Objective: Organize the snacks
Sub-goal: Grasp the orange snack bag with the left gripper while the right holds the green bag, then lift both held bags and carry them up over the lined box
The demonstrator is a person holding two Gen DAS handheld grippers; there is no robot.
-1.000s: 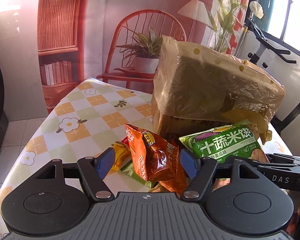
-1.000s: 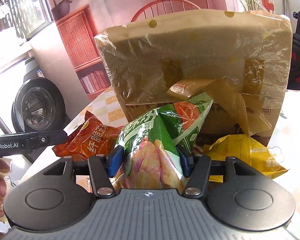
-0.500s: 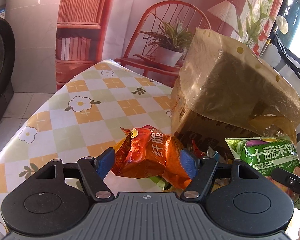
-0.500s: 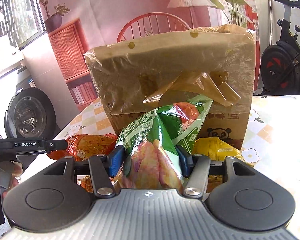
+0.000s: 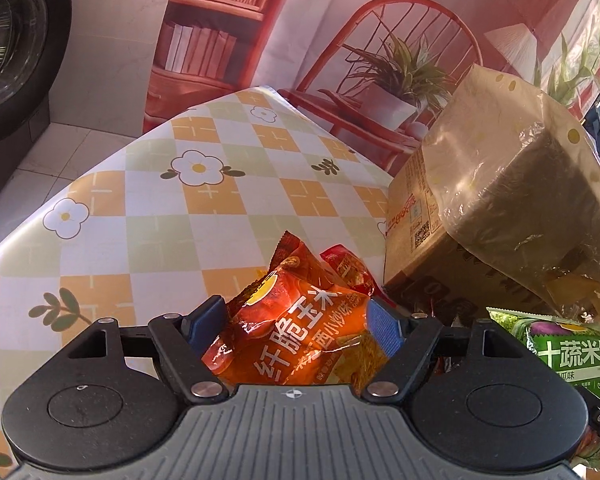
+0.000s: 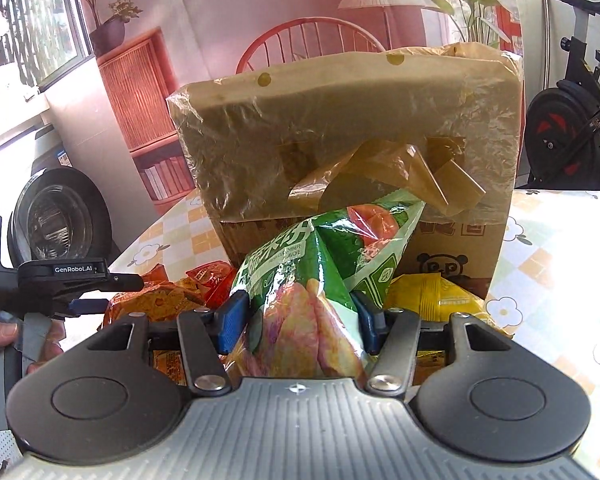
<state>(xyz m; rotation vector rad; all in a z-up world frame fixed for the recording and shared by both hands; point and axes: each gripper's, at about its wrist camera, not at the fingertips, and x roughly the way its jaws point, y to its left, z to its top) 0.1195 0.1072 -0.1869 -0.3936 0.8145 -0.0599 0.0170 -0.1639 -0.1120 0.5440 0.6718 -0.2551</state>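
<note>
An orange snack packet (image 5: 300, 332) lies between the blue pads of my left gripper (image 5: 294, 306), low over the flowered tablecloth (image 5: 180, 220). The jaws are opening and the packet rests on a pile with a red packet (image 5: 348, 268) behind it. My right gripper (image 6: 298, 300) is shut on a green snack bag (image 6: 300, 264), held upright in front of a cardboard box lined with a brownish plastic bag (image 6: 340, 140). The same box (image 5: 500, 200) stands to the right in the left wrist view. A yellow packet (image 6: 440, 296) lies at the foot of the box.
A person's hand (image 6: 4, 340) holds the left gripper's handle at the left of the right wrist view. More orange packets (image 6: 156, 300) lie beside it. An exercise bike (image 6: 572, 128) stands far right and a dark round appliance (image 5: 16, 40) far left. The tablecloth runs on left of the box.
The left gripper has rolled and come down toward the table, so the orange packet went from upright to lying flat, and its pads have spread a little. The right gripper still holds the green bag.
</note>
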